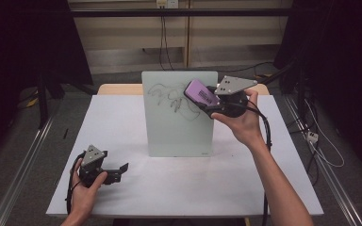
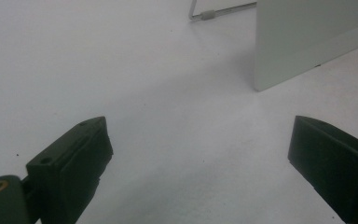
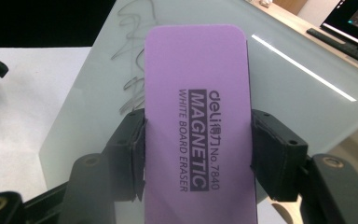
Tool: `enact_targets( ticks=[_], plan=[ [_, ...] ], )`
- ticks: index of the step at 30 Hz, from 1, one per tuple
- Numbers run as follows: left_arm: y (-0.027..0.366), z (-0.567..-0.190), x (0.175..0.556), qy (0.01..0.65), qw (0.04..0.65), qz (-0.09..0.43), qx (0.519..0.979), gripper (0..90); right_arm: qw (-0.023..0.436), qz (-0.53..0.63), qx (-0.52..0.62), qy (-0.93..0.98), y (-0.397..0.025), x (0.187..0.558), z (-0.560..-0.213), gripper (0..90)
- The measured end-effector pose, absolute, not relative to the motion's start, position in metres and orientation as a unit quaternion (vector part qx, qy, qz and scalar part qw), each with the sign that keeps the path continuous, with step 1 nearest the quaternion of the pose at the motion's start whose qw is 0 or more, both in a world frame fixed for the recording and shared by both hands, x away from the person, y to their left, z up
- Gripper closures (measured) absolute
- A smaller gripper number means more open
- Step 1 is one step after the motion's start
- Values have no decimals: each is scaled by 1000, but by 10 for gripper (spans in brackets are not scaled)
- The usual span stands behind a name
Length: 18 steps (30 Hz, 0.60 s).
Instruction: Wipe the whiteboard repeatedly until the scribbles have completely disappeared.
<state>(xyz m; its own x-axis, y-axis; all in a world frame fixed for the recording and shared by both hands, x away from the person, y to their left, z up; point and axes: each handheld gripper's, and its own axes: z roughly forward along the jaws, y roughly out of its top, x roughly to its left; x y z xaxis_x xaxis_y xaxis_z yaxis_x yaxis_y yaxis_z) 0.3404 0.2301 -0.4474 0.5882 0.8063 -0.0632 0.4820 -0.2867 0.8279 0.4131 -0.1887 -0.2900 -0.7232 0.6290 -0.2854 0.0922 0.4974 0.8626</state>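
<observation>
Gripping the purple eraser (image 3: 196,126) by its long sides, the right gripper (image 1: 210,101) holds it against the upper right of the upright whiteboard (image 1: 169,132), beside the grey scribbles (image 1: 169,96). Eraser looks light and rigid-backed; side-hold seems sound. Left gripper (image 1: 122,168) rests near-left on the table (image 1: 136,188), jaws spread, empty.

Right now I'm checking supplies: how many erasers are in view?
1. The purple eraser is clamped between the jaws of the right gripper, held against the scribbled whiteboard standing on the table. Another could be hidden behind the board.
</observation>
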Motion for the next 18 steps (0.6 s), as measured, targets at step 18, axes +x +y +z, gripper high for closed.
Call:
enact_targets(
  ticks=[18],
  plan=[
    [231, -447, 341, 413, 431, 188, 780, 55, 267, 450, 219, 823, -179, 411, -306, 419]
  ],
)
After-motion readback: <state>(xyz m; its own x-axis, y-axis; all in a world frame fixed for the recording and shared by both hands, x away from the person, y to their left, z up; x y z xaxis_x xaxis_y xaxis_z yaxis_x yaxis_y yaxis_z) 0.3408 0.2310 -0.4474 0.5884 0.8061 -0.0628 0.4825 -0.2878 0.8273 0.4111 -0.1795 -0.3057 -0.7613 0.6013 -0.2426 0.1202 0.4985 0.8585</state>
